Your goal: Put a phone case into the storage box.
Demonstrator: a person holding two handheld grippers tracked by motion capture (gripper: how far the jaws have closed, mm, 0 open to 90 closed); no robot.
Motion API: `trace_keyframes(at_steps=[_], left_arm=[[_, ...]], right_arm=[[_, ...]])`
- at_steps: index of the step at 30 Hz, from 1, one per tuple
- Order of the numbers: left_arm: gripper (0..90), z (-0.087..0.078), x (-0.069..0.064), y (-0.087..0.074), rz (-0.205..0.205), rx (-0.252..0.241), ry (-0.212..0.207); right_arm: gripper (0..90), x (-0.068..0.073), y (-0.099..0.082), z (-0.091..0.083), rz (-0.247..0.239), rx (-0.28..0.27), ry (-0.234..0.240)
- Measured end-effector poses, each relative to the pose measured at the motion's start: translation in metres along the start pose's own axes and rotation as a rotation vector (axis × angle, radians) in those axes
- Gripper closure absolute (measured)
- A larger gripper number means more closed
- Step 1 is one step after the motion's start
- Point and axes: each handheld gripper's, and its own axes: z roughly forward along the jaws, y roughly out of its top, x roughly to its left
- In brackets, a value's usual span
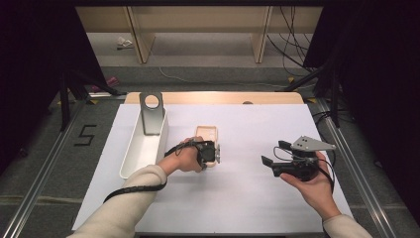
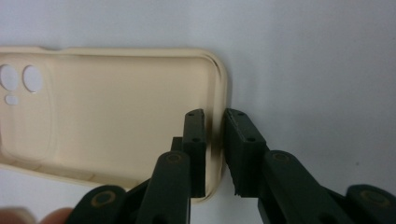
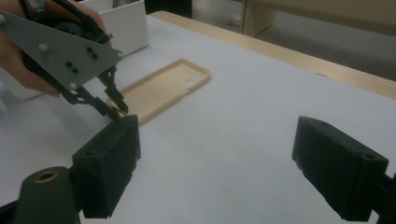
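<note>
Beige phone case lies open side up on the white bench, beside the white bin. Our left gripper pinches its near rim wall, grasp step. Right gripper hangs open, apart. Next we judge: lift level, watching for flex.

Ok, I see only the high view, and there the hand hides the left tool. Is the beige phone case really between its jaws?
Observer: Yes. In the left gripper view, the left tool straddles one short end wall of the beige soft plastic phone case, with one jaw inside and one outside, pressing on it.
Operator: Which end is that?
Observer: The end opposite the round camera holes.
Operator: Is the case lifted?
Observer: Not yet. In the right gripper view it lies flat on the white table cover.
</note>
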Motion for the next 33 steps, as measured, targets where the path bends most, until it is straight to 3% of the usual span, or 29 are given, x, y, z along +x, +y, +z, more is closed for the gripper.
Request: trace_keyframes(at_steps=[15,24,31,33], left_arm=[[85.3,-0.001,-0.001,0.001,0.009,0.007,-0.008],[87.4,-0.003,-0.003,-0.001,-0.019,-0.019,-0.02],[87.7,-0.016,-0.011,-0.001,-0.003,-0.043,0.006],[87.7,-0.022,-0.014,-0.001,0.01,-0.055,0.032]], right_arm=[[16.1,0.0,0.0,0.0,0.001,-0.002,-0.002],[16.1,-0.001,0.0,0.0,0.004,-0.004,-0.004],[16.1,0.0,0.001,0.001,0.005,-0.001,-0.009],[16.1,0.0,0.001,0.002,0.007,0.001,-0.009]])
